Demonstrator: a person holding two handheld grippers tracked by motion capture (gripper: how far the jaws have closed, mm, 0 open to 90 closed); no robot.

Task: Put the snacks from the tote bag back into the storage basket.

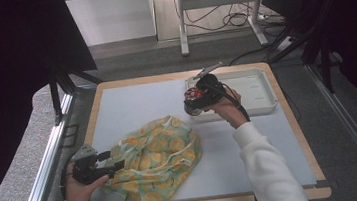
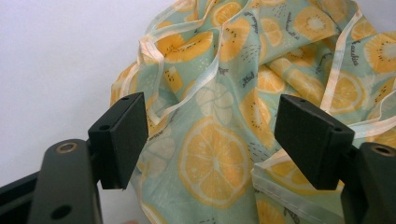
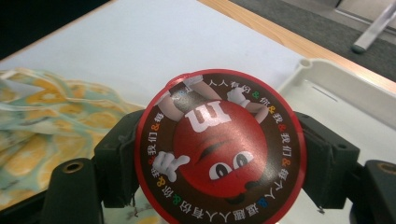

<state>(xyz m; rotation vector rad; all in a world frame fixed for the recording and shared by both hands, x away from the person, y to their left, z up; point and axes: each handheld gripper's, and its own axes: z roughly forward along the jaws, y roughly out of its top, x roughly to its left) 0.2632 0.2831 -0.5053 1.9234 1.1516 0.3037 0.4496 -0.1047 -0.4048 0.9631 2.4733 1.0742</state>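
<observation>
A crumpled cloth bag (image 1: 157,158) printed with orange and kiwi slices lies on the grey mat (image 1: 132,105) near the front. My left gripper (image 1: 115,160) stands open at the bag's left edge, and in the left gripper view the fabric (image 2: 219,140) lies between and beyond its jaws. My right gripper (image 1: 193,104) is held above the left end of the white tray (image 1: 261,92), shut on a round red-lidded candy tub (image 1: 194,95). In the right gripper view the tub's lid (image 3: 219,149), with a red cartoon candy figure, sits squeezed between both pads.
The wooden table edge (image 1: 294,118) frames the mat. The tray stands at the back right. A metal rail (image 1: 43,170) runs along the left side, and a desk frame (image 1: 217,6) with cables stands behind the table.
</observation>
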